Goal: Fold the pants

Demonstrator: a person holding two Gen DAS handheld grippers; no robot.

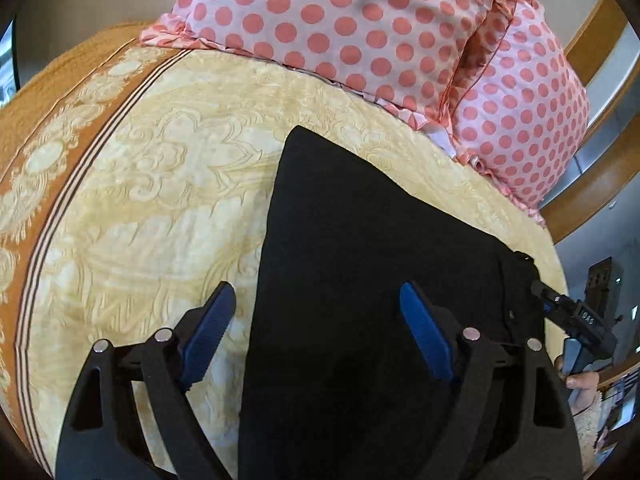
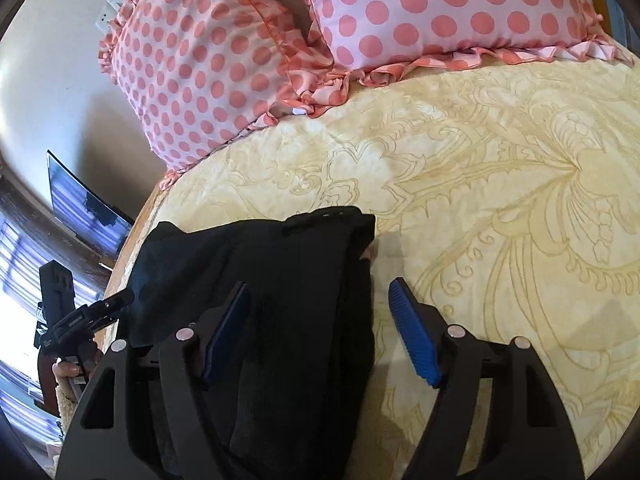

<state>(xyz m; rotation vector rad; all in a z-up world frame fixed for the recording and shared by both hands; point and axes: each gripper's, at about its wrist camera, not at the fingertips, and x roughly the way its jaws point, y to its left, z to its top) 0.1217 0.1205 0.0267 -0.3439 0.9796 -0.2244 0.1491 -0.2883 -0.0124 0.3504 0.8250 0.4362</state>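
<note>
- The black pants (image 1: 360, 280) lie folded on the bed's yellow patterned bedspread (image 1: 152, 208), below two pink polka-dot pillows (image 1: 360, 28).
- The left tongs (image 1: 316, 336) are spread wide above the pants' left edge, gripping nothing.
- The right tongs (image 2: 320, 328) are also spread, straddling the pants' right edge.

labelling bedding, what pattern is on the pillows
Pink with coral polka dots and ruffled edges; the pillows show best in the right wrist view.
</note>
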